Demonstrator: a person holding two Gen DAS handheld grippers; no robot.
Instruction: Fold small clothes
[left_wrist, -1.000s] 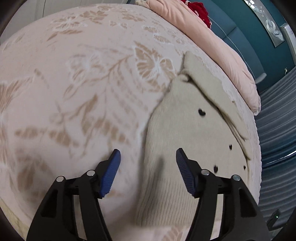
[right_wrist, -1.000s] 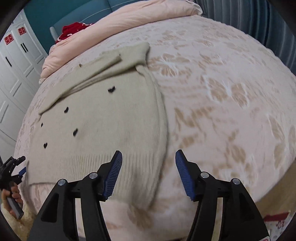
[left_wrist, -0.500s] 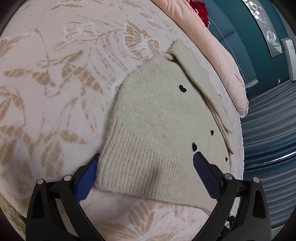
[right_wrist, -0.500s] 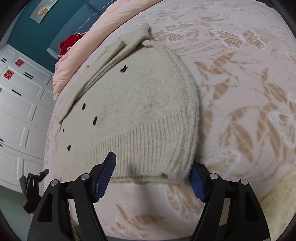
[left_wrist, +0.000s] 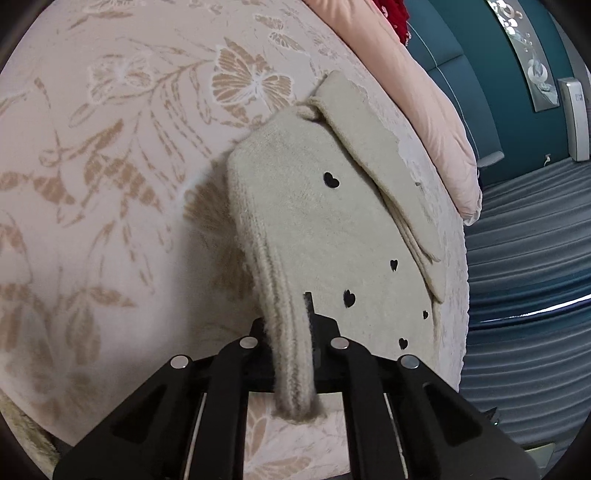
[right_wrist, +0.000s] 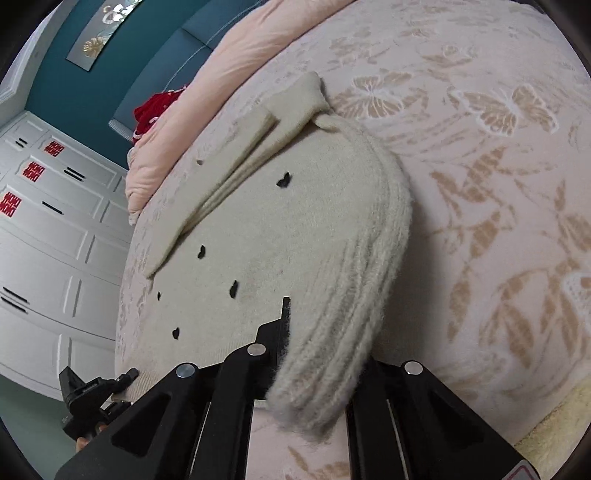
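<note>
A small cream knit sweater (left_wrist: 314, 221) with black hearts lies on the pink floral bedspread (left_wrist: 110, 184), its sleeves folded across the far end. My left gripper (left_wrist: 291, 332) is shut on the ribbed hem at the sweater's left corner, which is lifted and bunched. In the right wrist view the sweater (right_wrist: 277, 240) shows too, and my right gripper (right_wrist: 317, 350) is shut on the hem's right corner, lifted the same way. The left gripper (right_wrist: 96, 391) shows at the lower left there.
A folded pink duvet (left_wrist: 424, 92) and a red item (right_wrist: 155, 110) lie at the head of the bed. A teal headboard wall (left_wrist: 498, 74), white wardrobes (right_wrist: 48, 240) and grey curtains (left_wrist: 528, 258) surround the bed. The bed's near edge is just below the grippers.
Both grippers moved to the hem corners, closed on them and raised them off the bedspread. One second ago both were open above the sweater.
</note>
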